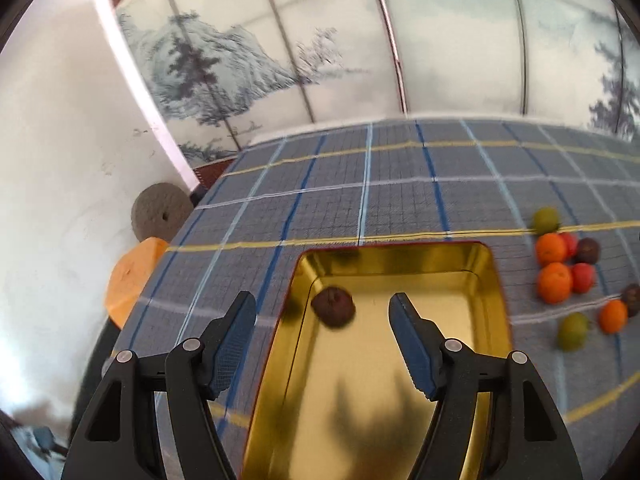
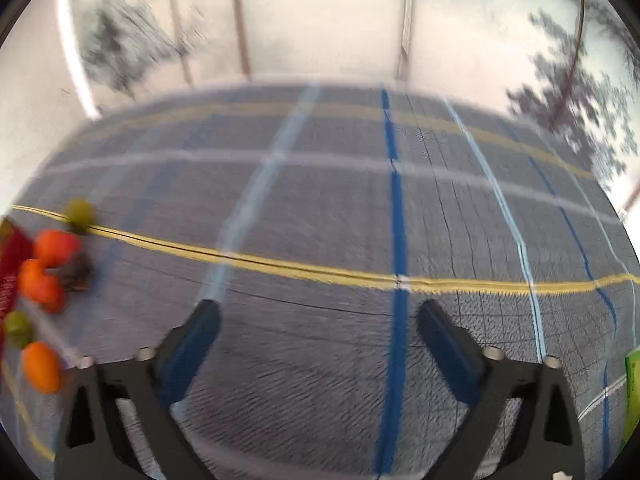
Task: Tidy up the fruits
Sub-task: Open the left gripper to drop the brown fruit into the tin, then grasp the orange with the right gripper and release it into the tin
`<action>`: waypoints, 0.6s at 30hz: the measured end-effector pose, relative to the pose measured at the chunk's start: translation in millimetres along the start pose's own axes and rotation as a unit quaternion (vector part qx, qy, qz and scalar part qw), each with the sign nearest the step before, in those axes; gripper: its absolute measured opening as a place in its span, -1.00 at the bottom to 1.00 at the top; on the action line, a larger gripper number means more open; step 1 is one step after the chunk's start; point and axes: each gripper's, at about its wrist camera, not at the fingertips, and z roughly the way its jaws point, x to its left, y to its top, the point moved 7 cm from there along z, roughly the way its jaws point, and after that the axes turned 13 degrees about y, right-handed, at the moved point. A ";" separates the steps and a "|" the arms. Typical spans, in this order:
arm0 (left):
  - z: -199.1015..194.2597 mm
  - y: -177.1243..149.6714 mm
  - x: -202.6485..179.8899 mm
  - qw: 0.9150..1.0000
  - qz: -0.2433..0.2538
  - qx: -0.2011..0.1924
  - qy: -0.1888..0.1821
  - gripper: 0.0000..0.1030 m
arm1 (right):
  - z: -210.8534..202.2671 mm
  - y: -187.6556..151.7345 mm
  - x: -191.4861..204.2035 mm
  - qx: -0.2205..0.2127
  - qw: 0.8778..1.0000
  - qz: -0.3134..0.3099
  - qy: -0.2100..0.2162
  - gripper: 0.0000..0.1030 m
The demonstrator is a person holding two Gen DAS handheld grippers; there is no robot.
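Left gripper (image 1: 322, 316) open above dark fruit (image 1: 333, 306) in gold tin (image 1: 496, 280).

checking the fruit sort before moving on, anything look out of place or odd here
Nothing is damaged or spilled. Only one dark brown fruit lies in the gold tray, near its far left corner; the other fruits sit loose in a cluster on the checked cloth right of the tray, unsorted.

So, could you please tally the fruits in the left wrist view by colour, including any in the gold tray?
Orange fruits: 3
Green fruits: 2
Red fruits: 2
Dark brown fruits: 3, one in the gold tray, two on the cloth
Total: 10
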 end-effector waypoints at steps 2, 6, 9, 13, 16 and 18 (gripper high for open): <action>-21.9 -14.0 2.0 0.999 -0.019 -0.002 -0.028 0.35 | -17.4 2.1 23.1 -0.018 0.999 -0.029 0.034 0.77; -60.3 -43.3 -0.4 0.998 -0.032 -0.003 -0.060 0.35 | -50.8 -10.7 112.6 -0.003 0.975 -0.146 0.167 0.73; -79.9 -61.0 -2.8 0.996 -0.038 0.001 -0.075 0.35 | -45.7 -24.8 158.3 0.050 0.956 -0.214 0.193 0.26; -88.8 -81.2 -8.1 0.994 -0.036 0.027 -0.100 0.35 | -24.8 -34.7 184.8 0.105 0.940 -0.253 0.203 -0.04; -92.7 -87.6 -6.3 0.994 -0.032 0.028 -0.099 0.35 | -11.3 -40.4 190.8 0.131 0.935 -0.258 0.205 -0.04; -93.6 -89.7 -4.0 0.993 -0.035 0.030 -0.106 0.35 | -5.4 -41.1 193.9 0.141 0.933 -0.261 0.205 -0.04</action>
